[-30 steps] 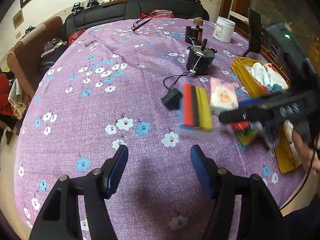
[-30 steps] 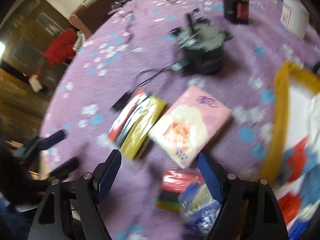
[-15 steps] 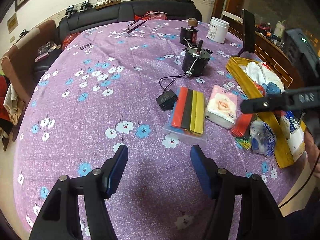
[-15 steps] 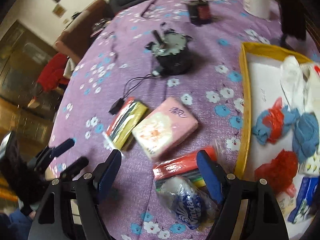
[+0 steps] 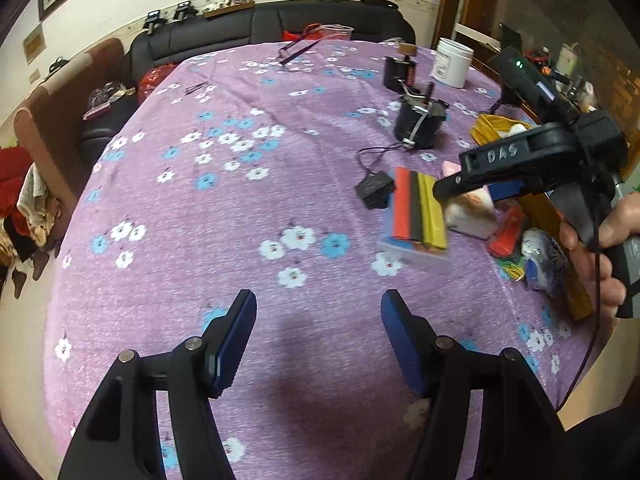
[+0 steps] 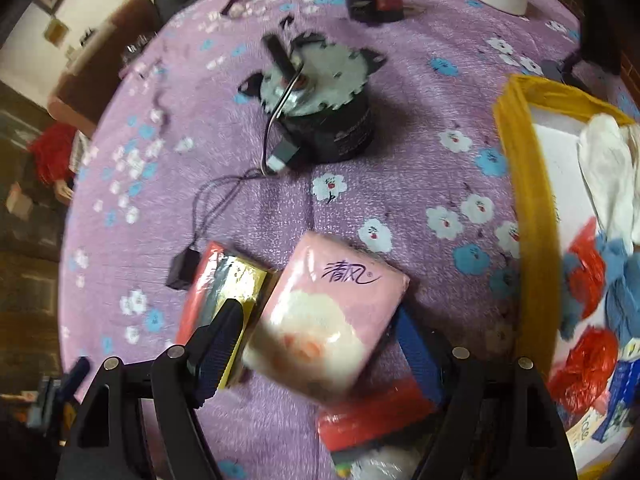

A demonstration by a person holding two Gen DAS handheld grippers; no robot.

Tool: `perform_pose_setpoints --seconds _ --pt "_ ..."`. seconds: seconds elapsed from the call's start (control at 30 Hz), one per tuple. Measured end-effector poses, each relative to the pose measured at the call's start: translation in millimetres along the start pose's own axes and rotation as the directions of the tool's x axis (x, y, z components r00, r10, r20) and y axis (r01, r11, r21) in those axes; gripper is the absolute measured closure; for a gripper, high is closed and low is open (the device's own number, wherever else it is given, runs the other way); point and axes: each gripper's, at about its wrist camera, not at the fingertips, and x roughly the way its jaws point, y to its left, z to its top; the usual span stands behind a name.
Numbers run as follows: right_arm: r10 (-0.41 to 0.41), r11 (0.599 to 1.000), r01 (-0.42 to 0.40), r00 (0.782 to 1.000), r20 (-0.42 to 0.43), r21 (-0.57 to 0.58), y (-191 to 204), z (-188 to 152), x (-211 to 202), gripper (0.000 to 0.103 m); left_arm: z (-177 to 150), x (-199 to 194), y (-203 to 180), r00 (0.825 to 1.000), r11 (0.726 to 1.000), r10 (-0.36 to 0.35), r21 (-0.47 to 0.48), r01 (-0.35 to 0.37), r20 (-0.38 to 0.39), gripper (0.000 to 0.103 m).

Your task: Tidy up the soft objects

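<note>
The pink plastic-wrapped tissue pack (image 6: pixel 326 316) lies on the purple flowered tablecloth (image 6: pixel 400 168), its near end between the spread jaws of the right gripper (image 6: pixel 320 344); whether the blue pads (image 6: pixel 416 354) touch its sides cannot be told, and the pack rests on the cloth; just outside the left-hand jaw, touching the pack's edge, lies a wrapped bundle of red, black and yellow sponges (image 6: pixel 224 292); under the right-hand jaw a red flat packet (image 6: pixel 372 416) shows, blurred; beyond the jaws stands a black cylindrical motor with a grey toothed top (image 6: pixel 320 108), its thin cable running to a small black plug (image 6: pixel 184 270); to the right sits a yellow-rimmed tray (image 6: pixel 528 200) holding white, blue and red soft things; the left gripper (image 5: pixel 318 336) hangs with jaws spread over bare cloth, nothing between them, the sponge bundle well ahead of its right-hand jaw.
</note>
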Motion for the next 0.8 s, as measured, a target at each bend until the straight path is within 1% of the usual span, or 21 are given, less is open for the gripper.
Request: perform_pose_setpoints --seconds 0.07,0.1,0.13,0.17,0.23,0.33,0.37,0.43,0.53,0.67,0.8 --pt "-0.029 0.999 0.029 1.0 0.009 -0.04 5.1 -2.3 0.4 0.024 -0.7 -0.7 4.4 1.0 1.0 0.002 -0.009 -0.002 0.001 0.039" --pt "-0.033 0.998 0.033 0.999 0.012 -0.047 6.4 -2.5 1.4 0.028 -0.7 -0.1 5.9 1.0 1.0 0.004 -0.012 -0.004 -0.001 0.039" --pt "-0.042 0.998 0.042 0.999 0.013 -0.055 5.7 -3.9 0.5 0.035 -0.4 0.4 7.0 1.0 1.0 0.006 -0.013 -0.006 -0.003 0.039" --pt "-0.052 0.997 0.053 0.999 0.012 -0.056 5.1 -4.5 0.0 0.038 -0.5 0.4 7.4 1.0 1.0 0.007 -0.013 -0.007 -0.003 0.039" --pt "-0.064 0.996 0.065 0.998 0.016 -0.063 1.7 -7.6 -1.2 0.041 0.4 0.8 7.0 1.0 1.0 0.004 -0.012 -0.004 -0.002 0.039" --pt "-0.074 0.994 0.075 0.997 0.023 -0.077 -2.9 -12.6 -7.7 0.043 2.6 1.8 3.7 1.0 1.0 -0.001 -0.007 0.001 0.001 0.039" --pt "-0.068 0.995 0.07 0.997 0.027 -0.074 -5.3 -14.7 -10.9 0.044 3.6 2.7 2.0 1.0 1.0 -0.004 -0.006 0.004 0.0 0.039" --pt "-0.025 0.997 0.028 0.999 0.043 -0.07 -7.3 -18.6 -18.3 0.045 5.8 3.8 -2.5 1.0 1.0 -0.009 -0.001 0.009 0.002 0.039" --pt "0.009 0.997 -0.002 0.997 0.081 -0.083 -13.1 -28.2 -35.8 0.045 9.0 5.7 -10.6 1.0 1.0 -0.016 0.009 0.016 0.004 0.039" --pt "0.079 0.995 -0.071 0.99 0.121 -0.068 -25.5 -40.7 -58.7 0.045 12.9 8.3 -22.0 1.0 0.999 -0.027 0.025 0.027 0.004 0.039" --pt "0.129 0.991 -0.124 0.982 0.135 -0.044 -28.7 -41.7 -67.5 0.044 18.0 9.2 -32.7 0.999 0.999 -0.035 0.035 0.035 0.007 0.039"
